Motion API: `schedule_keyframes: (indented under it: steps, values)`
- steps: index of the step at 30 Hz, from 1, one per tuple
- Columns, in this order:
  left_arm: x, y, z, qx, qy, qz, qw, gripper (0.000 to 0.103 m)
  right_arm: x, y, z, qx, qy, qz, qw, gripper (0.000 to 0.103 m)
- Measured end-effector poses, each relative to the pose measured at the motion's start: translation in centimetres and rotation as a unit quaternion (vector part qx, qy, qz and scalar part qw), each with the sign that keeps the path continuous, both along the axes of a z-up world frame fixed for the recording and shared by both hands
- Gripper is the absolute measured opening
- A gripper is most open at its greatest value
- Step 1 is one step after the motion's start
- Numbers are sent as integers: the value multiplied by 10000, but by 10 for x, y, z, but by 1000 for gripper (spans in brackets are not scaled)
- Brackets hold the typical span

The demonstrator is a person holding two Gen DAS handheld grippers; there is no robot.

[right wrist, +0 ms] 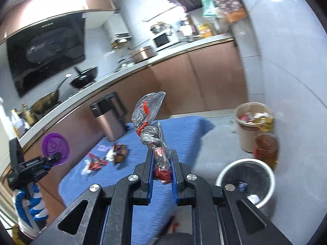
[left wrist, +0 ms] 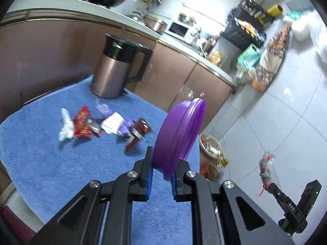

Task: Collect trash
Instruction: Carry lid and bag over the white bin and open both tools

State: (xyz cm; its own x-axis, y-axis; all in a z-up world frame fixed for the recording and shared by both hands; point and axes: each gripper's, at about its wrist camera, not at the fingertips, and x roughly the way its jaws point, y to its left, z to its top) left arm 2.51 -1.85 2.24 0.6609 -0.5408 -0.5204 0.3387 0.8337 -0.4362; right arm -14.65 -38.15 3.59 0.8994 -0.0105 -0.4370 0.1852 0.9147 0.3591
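My left gripper (left wrist: 161, 169) is shut on a purple plastic lid (left wrist: 179, 134), held on edge above the blue cloth (left wrist: 61, 173). The same lid (right wrist: 55, 146) and left gripper (right wrist: 56, 157) show at the left of the right wrist view, with a gloved hand (right wrist: 32, 206) below. My right gripper (right wrist: 162, 169) is shut on a crumpled clear plastic bag with red bits (right wrist: 150, 118), which sticks up from the jaws. That bag (left wrist: 265, 169) also shows at the right of the left wrist view. Several wrappers (left wrist: 102, 124) lie scattered on the cloth.
A metal kettle (left wrist: 116, 69) stands at the cloth's far edge. On the floor stand a white bin with a dark liner (right wrist: 245, 181), a beige bin full of trash (right wrist: 252, 126) and an amber bottle (right wrist: 265, 149). Brown cabinets (right wrist: 184, 81) and a cluttered counter run behind.
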Motion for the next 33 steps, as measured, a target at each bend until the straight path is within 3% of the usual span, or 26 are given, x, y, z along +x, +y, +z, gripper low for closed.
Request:
schedule_keyframes:
  steps: [9, 18, 27, 33]
  values:
    - [7, -118, -19, 668, 208, -908, 9934, 13, -15, -64, -41, 1, 334, -856, 9958, 14]
    - [10, -259, -51, 1406, 361, -2042, 9681, 13, -3, -118, -101, 415, 768, -1288, 9878, 14]
    - [20, -352, -88, 1782, 532, -2542, 9491, 14, 14, -156, -136, 644, 1092, -1449, 9813, 14]
    - [32, -384, -105, 1792, 613, -2701, 9440, 15, 28, -164, -144, 567, 1226, -1484, 9797, 16]
